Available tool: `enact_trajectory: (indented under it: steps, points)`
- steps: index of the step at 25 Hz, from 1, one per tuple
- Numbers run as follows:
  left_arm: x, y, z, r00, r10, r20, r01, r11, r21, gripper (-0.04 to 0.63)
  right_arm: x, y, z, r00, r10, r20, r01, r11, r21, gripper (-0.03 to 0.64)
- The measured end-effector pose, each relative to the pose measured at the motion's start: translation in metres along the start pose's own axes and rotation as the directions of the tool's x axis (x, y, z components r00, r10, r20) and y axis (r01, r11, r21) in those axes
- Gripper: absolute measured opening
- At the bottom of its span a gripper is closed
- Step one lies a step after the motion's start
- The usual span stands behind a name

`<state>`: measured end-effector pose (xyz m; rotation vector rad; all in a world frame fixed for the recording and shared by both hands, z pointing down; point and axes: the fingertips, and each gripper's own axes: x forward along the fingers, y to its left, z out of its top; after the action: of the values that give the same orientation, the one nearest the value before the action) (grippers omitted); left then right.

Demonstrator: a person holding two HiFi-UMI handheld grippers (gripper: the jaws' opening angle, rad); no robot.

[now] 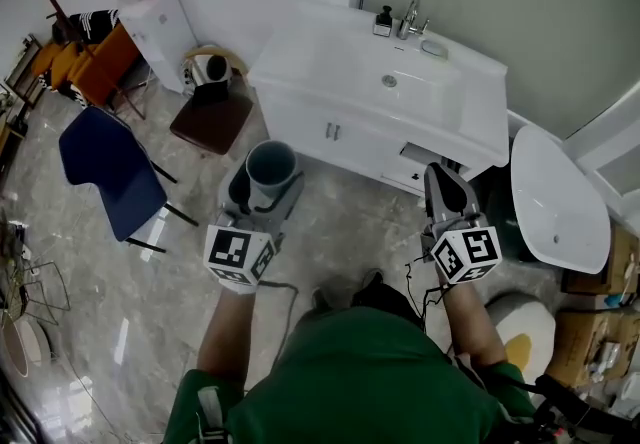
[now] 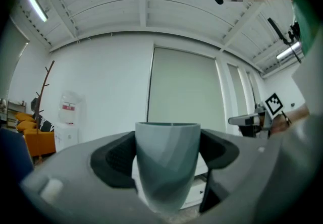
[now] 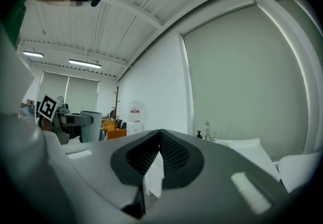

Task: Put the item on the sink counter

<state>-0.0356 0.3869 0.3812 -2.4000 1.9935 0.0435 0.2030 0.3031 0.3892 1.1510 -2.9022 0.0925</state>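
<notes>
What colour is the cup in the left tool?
The cup is grey-blue; the left gripper view shows it best.

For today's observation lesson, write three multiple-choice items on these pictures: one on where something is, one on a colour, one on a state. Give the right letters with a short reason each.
1. Where is the grey-green plastic cup? A on the white sink counter; B between the left gripper's jaws; C between the right gripper's jaws.
2. What colour is the chair with thin dark legs? A dark blue; B red; C white.
3. How do the right gripper's jaws stand? A wide apart; B shut on the cup; C together with nothing between.
Answers: 1 B, the left gripper view shows both pads against the cup's sides; the counter lies ahead. 2 A, the head view shows its seat dark blue. 3 C, the right gripper view shows the pads meeting, empty.
</notes>
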Motion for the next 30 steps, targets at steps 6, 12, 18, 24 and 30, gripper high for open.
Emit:
enact_trajectory:
  steps: [6, 12, 18, 24, 30]
  points:
    - [0.032, 0.023, -0.005, 1.0, 0.017, -0.009, -0.017, 1.0, -0.021, 0.38, 0.051, -0.02, -0.005, 1.0, 0.022, -0.006, -0.022, 0.999, 0.027, -0.003]
    - [0.081, 0.048, -0.007, 0.997, 0.059, -0.042, -0.059, 0.998, 0.006, 0.379, 0.122, -0.046, -0.013, 0.996, 0.094, -0.004, -0.093, 0.993, 0.073, -0.003]
    - [0.151, 0.069, 0.004, 0.994, 0.103, -0.035, -0.103, 0.995, -0.01, 0.38, 0.19, -0.096, -0.004, 0.988, 0.154, -0.004, -0.153, 0.984, 0.092, -0.003]
    - [0.208, 0.071, -0.003, 0.989, 0.133, -0.062, -0.134, 0.991, 0.002, 0.38, 0.235, -0.141, -0.006, 0.982, 0.189, 0.003, -0.188, 0.975, 0.121, -0.003]
    - [0.249, 0.077, 0.001, 0.989, 0.137, -0.057, -0.137, 0.991, 0.003, 0.38, 0.263, -0.167, -0.001, 0.979, 0.203, 0.001, -0.202, 0.972, 0.122, -0.003]
